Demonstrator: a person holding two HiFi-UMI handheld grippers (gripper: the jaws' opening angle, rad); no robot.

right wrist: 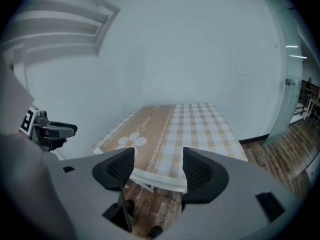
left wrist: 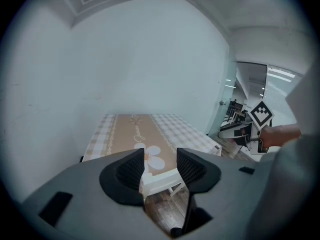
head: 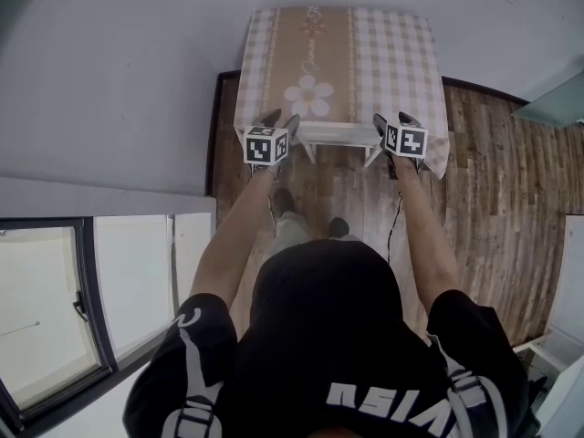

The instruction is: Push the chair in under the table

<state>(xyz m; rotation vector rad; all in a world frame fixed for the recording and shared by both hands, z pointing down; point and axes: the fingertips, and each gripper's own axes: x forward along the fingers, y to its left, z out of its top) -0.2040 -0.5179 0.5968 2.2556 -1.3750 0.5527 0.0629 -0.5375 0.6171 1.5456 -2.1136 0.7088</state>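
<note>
Black-shirted shoulders point(head: 319, 354) fill the bottom of the head view, with two bare arms reaching forward. Each arm ends in one of two grippers. The left gripper point(head: 281, 119) and the right gripper point(head: 392, 119) hover at the near edge of the one table point(head: 392, 53), each with its jaws apart and nothing clamped.

One white chair point(head: 338, 133) sits tucked under the table, with only its top rail showing between the grippers. Two shoes point(head: 284, 199) stand on the wooden floor point(head: 493, 172).

The table wears a checked cloth with a tan stripe and a white flower point(head: 308, 95), and stands close to a white wall point(head: 119, 80). Only the head view shows the dark-framed window point(head: 46, 308) at lower left. The gripper views add a glass door point(left wrist: 225, 109) with a lit room behind it.
</note>
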